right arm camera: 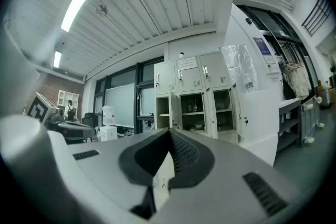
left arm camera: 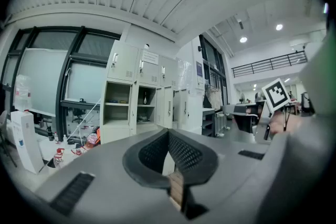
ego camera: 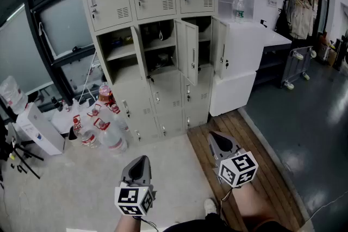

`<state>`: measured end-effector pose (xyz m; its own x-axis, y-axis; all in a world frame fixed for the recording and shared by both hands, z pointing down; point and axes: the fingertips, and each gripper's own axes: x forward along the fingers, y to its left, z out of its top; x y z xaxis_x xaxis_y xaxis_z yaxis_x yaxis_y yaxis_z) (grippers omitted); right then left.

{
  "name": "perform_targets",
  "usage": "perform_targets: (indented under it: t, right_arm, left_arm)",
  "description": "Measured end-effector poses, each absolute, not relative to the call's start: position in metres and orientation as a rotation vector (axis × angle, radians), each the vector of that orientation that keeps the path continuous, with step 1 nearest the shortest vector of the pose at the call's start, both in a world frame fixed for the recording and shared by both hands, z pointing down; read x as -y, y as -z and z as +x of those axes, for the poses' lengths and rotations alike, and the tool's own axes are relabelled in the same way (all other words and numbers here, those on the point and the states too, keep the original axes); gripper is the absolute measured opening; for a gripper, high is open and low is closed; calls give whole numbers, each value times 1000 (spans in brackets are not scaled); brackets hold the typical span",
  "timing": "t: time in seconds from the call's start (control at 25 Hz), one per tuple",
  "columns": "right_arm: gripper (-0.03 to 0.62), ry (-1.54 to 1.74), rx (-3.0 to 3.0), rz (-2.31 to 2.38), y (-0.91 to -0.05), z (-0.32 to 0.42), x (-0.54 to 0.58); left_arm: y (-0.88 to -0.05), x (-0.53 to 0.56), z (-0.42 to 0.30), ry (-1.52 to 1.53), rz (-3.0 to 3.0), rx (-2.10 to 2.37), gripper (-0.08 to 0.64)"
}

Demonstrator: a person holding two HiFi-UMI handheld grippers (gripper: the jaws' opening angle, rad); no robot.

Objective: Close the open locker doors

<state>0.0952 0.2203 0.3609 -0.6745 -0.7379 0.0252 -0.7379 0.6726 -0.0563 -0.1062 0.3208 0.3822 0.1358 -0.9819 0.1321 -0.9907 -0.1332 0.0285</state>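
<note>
Nearest me, the left tongs point(ego camera: 142, 160) and right tongs point(ego camera: 215, 137) were both clenched on nothing. Beyond them, well apart, stood the beige metal locker cabinet point(ego camera: 157, 35), its middle-row doors point(ego camera: 191, 52) hanging open.

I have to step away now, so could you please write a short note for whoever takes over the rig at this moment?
Left gripper: shut, empty, held low, well short of the locker.
Right gripper: shut, empty, also clear of the locker.
Locker: top row and lower rows are closed. The three middle-row compartments stand open, with the middle door and right door swung out.
Done: nothing; no middle-row door is shut.
Left: step closer and push each open door shut. Mind the water bottles on the floor by the locker's left side.
</note>
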Motion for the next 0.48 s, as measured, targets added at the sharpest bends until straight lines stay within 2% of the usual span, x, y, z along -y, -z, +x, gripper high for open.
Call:
perform_targets:
  t: [0.48]
  right_arm:
    - [0, -103, 2902, 1246, -358, 89, -222]
  left_arm:
    - [-380, -320, -106, -108, 2300, 1979, 3]
